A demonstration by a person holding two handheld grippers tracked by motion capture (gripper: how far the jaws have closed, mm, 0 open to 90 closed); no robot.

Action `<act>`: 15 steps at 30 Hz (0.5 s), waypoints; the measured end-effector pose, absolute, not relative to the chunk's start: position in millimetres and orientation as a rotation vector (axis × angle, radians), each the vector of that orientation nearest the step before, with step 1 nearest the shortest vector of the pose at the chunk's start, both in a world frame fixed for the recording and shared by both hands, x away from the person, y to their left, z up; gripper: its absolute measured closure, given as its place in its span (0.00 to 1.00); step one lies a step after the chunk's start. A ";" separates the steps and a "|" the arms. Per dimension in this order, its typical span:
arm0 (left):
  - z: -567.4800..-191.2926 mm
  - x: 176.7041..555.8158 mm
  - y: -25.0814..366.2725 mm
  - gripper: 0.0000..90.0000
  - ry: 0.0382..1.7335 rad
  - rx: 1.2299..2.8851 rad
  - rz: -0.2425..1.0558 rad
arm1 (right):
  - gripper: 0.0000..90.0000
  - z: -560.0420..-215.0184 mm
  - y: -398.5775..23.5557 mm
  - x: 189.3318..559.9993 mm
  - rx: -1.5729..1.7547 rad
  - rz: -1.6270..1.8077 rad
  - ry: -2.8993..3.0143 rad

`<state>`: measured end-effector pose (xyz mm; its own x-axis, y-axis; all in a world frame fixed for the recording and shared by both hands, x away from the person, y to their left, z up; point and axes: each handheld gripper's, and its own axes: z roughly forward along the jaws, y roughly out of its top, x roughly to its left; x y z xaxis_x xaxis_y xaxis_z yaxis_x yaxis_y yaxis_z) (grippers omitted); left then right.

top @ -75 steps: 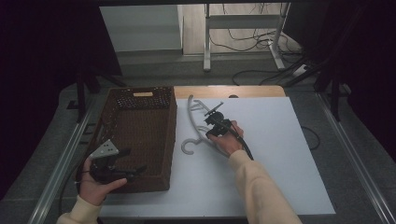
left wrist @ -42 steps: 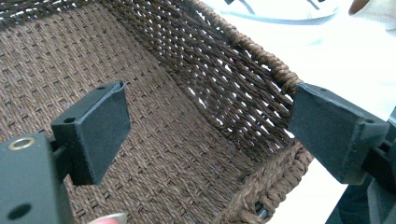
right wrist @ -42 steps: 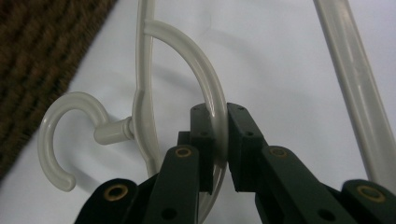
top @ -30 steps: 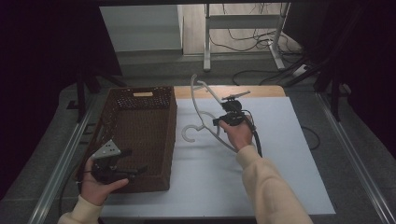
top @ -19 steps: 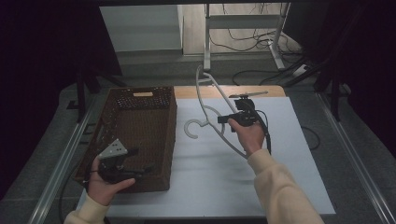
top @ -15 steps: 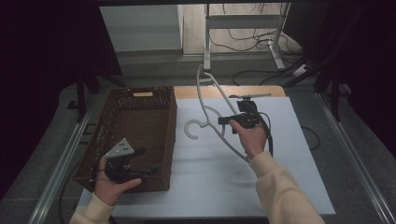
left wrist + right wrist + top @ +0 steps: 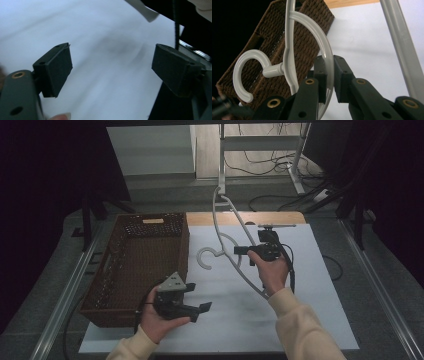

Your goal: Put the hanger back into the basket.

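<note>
A white plastic hanger (image 7: 226, 232) is lifted above the white table (image 7: 320, 320), its hook (image 7: 206, 258) pointing left toward the brown wicker basket (image 7: 131, 260). My right gripper (image 7: 245, 251) is shut on the hanger; in the right gripper view the jaws of the right gripper (image 7: 329, 77) clamp a curved arm of the hanger (image 7: 287, 40). My left gripper (image 7: 200, 300) is held open near the basket's near right corner, over the table. In the left gripper view the left gripper (image 7: 112, 70) has its pads (image 7: 58, 68) wide apart with nothing between them.
The basket's interior looks empty from above. A wooden strip (image 7: 280, 217) runs along the table's far edge. Metal rails (image 7: 65, 305) flank the table. Cables (image 7: 280, 170) and a stand leg (image 7: 221, 160) lie on the floor beyond.
The right gripper has raised the hanger and carried it right. The left gripper has moved right, from over the basket's near end to the table beside its corner.
</note>
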<state>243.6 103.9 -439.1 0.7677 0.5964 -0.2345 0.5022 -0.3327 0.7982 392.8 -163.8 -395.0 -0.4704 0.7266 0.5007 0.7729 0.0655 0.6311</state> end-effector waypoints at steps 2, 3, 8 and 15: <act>-441.1 244.3 90.8 0.20 0.806 2.006 0.099 | 0.91 -393.9 -163.4 392.0 -1.587 -1.401 -2.250; -441.1 244.3 90.8 0.20 0.806 2.006 0.099 | 0.91 -393.9 -163.4 392.0 -1.587 -1.401 -2.250; -447.7 252.4 72.0 0.20 0.814 1.987 0.051 | 0.91 -393.5 -163.5 391.1 -1.583 -1.413 -2.245; -455.7 262.8 55.1 0.22 0.832 1.958 0.037 | 0.91 -394.0 -162.7 392.0 -1.587 -1.430 -2.216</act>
